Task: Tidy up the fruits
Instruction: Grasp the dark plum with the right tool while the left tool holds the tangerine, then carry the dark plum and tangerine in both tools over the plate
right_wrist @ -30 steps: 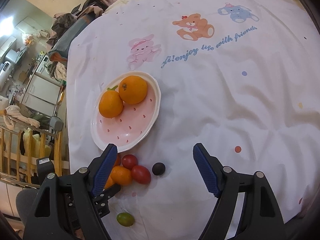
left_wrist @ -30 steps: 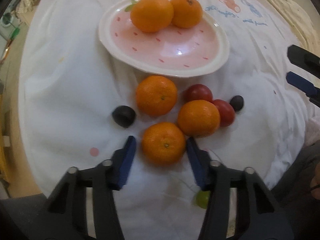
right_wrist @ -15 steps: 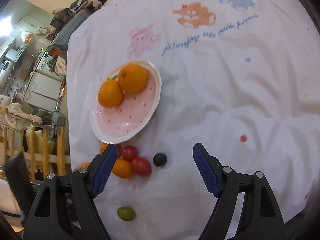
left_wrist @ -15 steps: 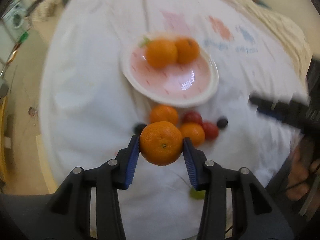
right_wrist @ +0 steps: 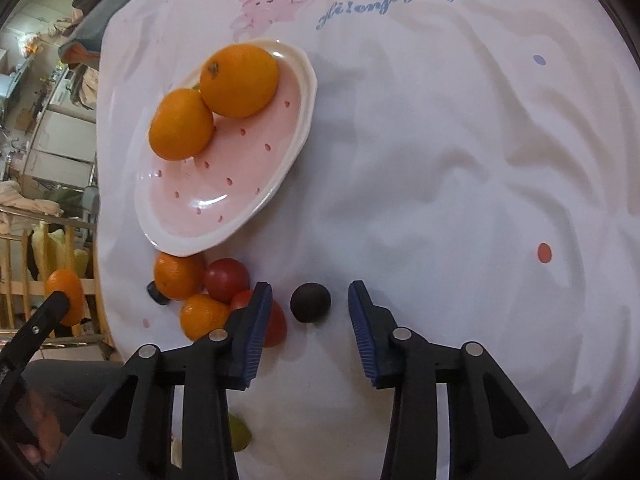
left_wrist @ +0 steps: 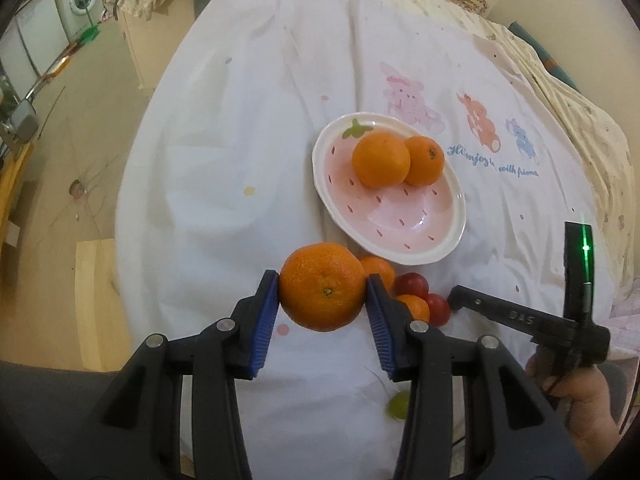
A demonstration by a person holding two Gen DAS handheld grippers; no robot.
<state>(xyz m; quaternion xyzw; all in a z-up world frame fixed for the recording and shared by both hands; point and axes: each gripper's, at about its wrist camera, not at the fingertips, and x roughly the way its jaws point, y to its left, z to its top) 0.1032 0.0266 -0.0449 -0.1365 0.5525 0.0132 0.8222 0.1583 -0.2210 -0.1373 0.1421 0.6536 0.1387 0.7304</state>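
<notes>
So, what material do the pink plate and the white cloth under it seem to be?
The pink plate looks like glazed ceramic: glossy, with bright highlights on its surface. The white cloth looks like soft matte cotton fabric: wrinkled, with printed animals; the exact fibre is unclear.

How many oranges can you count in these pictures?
5: two oranges on the plate, two on the cloth, one in the left gripper.
</notes>
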